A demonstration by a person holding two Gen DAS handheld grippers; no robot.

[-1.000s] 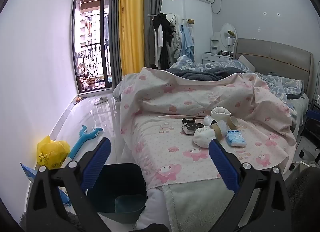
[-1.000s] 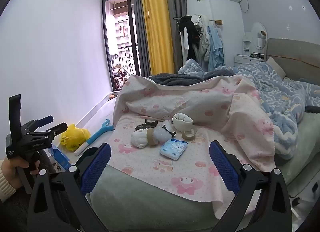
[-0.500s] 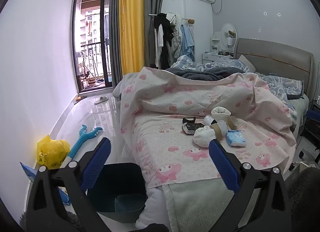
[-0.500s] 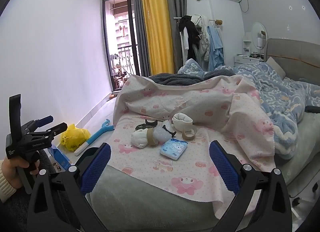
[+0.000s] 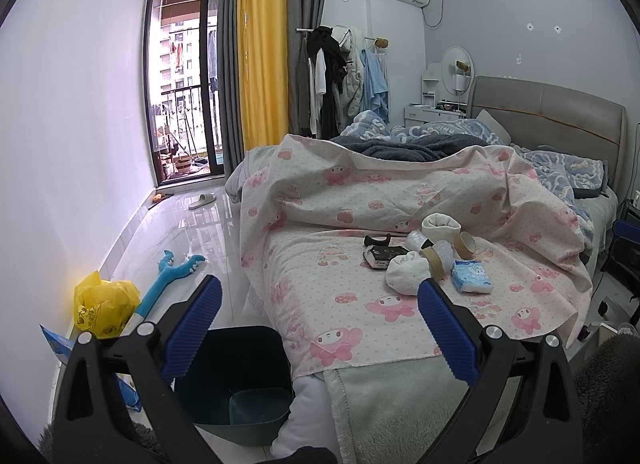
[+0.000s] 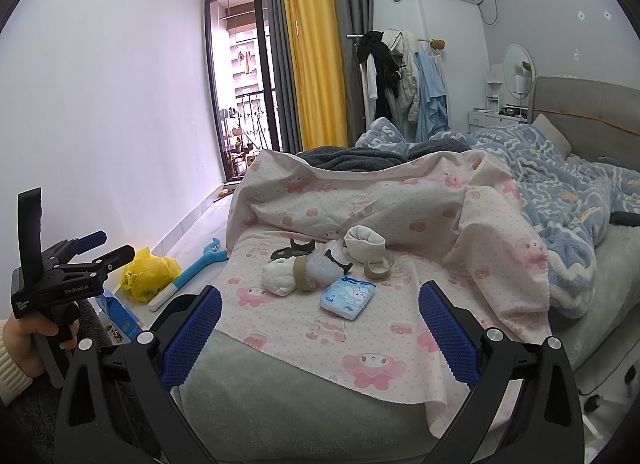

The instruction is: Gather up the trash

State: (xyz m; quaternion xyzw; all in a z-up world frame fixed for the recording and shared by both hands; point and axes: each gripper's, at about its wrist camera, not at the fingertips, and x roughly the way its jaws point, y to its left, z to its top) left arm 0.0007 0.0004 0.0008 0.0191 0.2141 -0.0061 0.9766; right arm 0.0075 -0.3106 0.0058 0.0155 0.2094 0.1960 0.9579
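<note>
Both claws were spread wide and held nothing: the left claw hung over the bed's foot edge above the bin on the floor, the right claw faced the bed. Nothing had shifted over the last second; neither claw had closed in. The trash, wads, tape rolls and a tissue pack, lay clustered mid-bed on the pink sheet, well short of either claw. Collecting had, by my judgement, not begun.
</note>
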